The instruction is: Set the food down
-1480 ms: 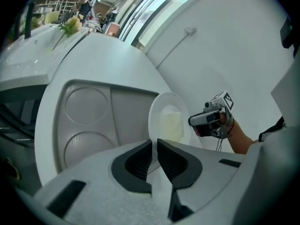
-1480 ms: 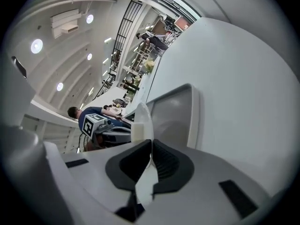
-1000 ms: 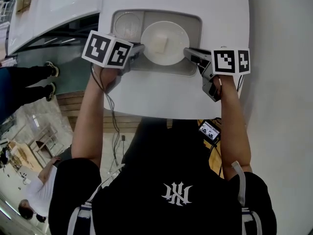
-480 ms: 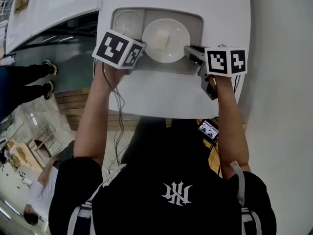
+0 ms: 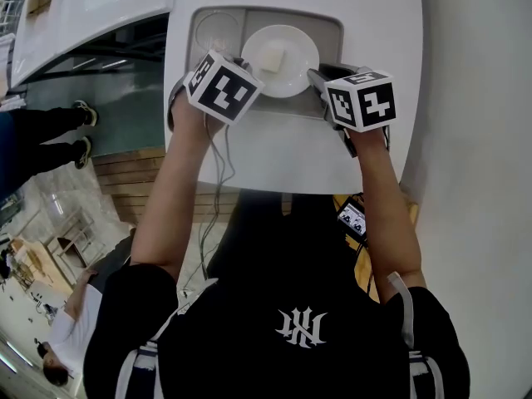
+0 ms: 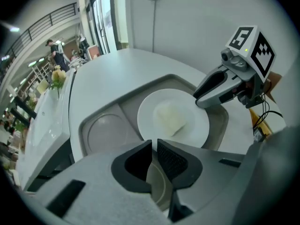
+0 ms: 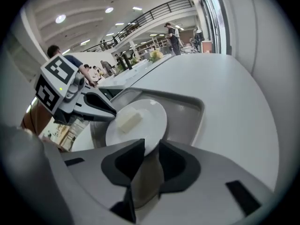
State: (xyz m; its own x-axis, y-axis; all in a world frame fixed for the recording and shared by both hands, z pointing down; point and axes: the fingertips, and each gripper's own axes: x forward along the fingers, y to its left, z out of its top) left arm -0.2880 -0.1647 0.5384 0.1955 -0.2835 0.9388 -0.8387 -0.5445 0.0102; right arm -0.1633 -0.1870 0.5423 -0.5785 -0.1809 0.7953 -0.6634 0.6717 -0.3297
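Note:
A grey tray (image 5: 331,44) lies on the white round table (image 5: 283,156). It carries a white plate (image 5: 299,65) with a pale block of food (image 5: 273,56). My left gripper (image 5: 238,63) is at the tray's near-left rim, its jaws almost closed on the rim (image 6: 159,186). My right gripper (image 5: 314,77) is at the tray's near-right rim. Its jaws have just been opening and now stand apart, with the rim (image 7: 147,172) and the plate's edge (image 7: 152,146) loose between them. Each gripper view shows the other gripper across the plate: the right (image 6: 199,100), the left (image 7: 110,111).
The tray has a round recess (image 6: 105,132) left of the plate. The table's near edge (image 5: 283,191) runs close to the person's body. A second white table (image 5: 91,7) stands at upper left, with a drop to a lower floor where people stand (image 5: 50,135).
Both grippers have rolled, and their marker cubes have turned and drawn in closer to the plate. The tray and plate have stayed on the table.

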